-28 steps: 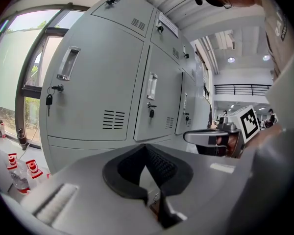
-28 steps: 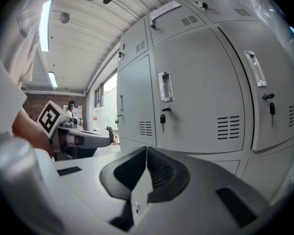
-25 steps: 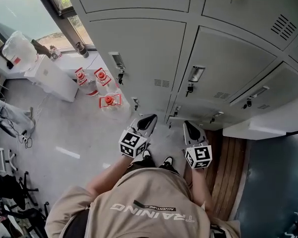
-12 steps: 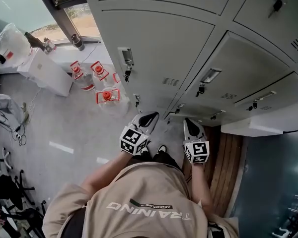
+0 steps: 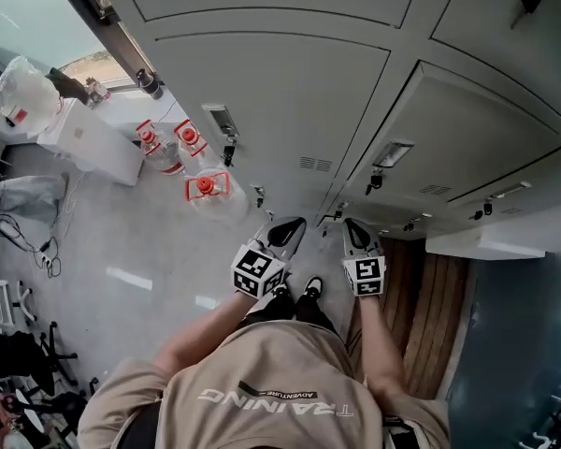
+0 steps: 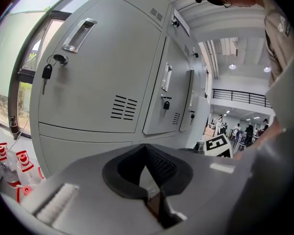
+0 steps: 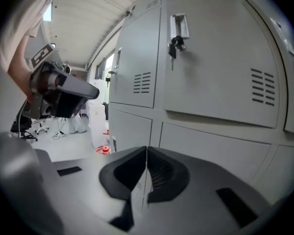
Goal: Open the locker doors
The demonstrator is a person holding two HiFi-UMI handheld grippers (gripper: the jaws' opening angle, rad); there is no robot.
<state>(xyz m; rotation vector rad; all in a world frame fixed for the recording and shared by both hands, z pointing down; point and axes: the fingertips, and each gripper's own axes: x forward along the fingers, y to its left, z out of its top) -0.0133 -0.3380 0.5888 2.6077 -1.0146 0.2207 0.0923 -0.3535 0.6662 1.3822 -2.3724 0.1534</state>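
Observation:
Grey metal lockers (image 5: 290, 73) fill the wall ahead, every door in view closed. One door has a recessed handle (image 5: 222, 119) with a key (image 5: 229, 148) hanging under it; its neighbour has its own handle (image 5: 393, 153). My left gripper (image 5: 291, 226) and right gripper (image 5: 352, 226) are held low, side by side, short of the bottom doors, both shut and holding nothing. In the left gripper view the jaws (image 6: 146, 150) point at a door with a handle (image 6: 78, 34) and a key (image 6: 47, 73). The right gripper (image 7: 146, 152) faces a door with a handle (image 7: 179, 25).
Three water bottles with red caps (image 5: 206, 190) stand on the floor left of the lockers, beside a white box (image 5: 89, 140) and a white bag (image 5: 23, 90) under a window. A wooden platform (image 5: 430, 297) lies on the right. My shoes (image 5: 297, 294) are close to the lockers.
Both grippers have drifted a little higher in the head view and closer to the bottom lockers. They stay shut and empty; no door has moved.

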